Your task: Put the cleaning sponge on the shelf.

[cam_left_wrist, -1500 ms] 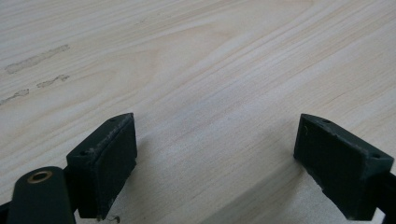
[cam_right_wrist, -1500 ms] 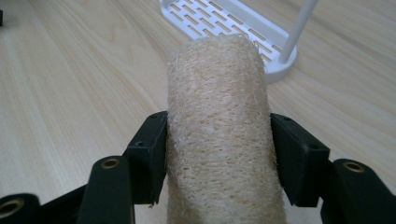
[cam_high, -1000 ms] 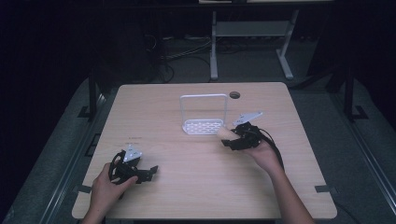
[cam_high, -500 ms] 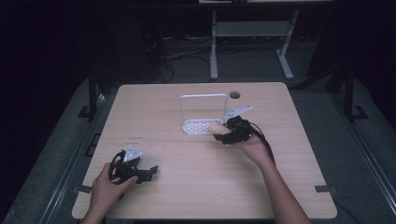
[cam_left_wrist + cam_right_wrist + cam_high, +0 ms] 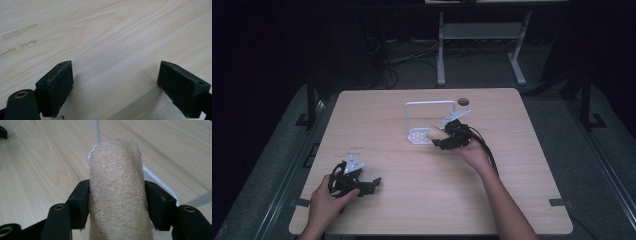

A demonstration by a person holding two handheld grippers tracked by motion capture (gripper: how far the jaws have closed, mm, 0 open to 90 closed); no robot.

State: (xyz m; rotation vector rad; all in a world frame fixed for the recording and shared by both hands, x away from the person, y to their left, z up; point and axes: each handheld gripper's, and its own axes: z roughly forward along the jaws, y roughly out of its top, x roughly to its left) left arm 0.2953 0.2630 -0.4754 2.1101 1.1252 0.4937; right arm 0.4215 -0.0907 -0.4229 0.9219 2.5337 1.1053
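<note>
A pale, fibrous loofah sponge [image 5: 117,190] stands between the two black jaws of my right gripper [image 5: 117,202], which is shut on it. In the high view the right gripper [image 5: 447,137] holds the loofah [image 5: 434,132] at the right front edge of a white wire rack [image 5: 430,104] with a perforated base. The rack's thin white upright [image 5: 97,131] rises just behind the loofah. My left gripper [image 5: 362,186] rests low at the table's front left, open, with only bare wood between its jaws [image 5: 115,82].
The light wooden table [image 5: 422,195] has a small dark round hole [image 5: 463,101] near its far edge. Faint tape marks [image 5: 20,31] lie on the wood ahead of the left gripper. Metal stand legs [image 5: 441,55] rise on the dark floor beyond the table.
My right gripper has carried the loofah leftward to the white rack's base. The left gripper has stayed where it was.
</note>
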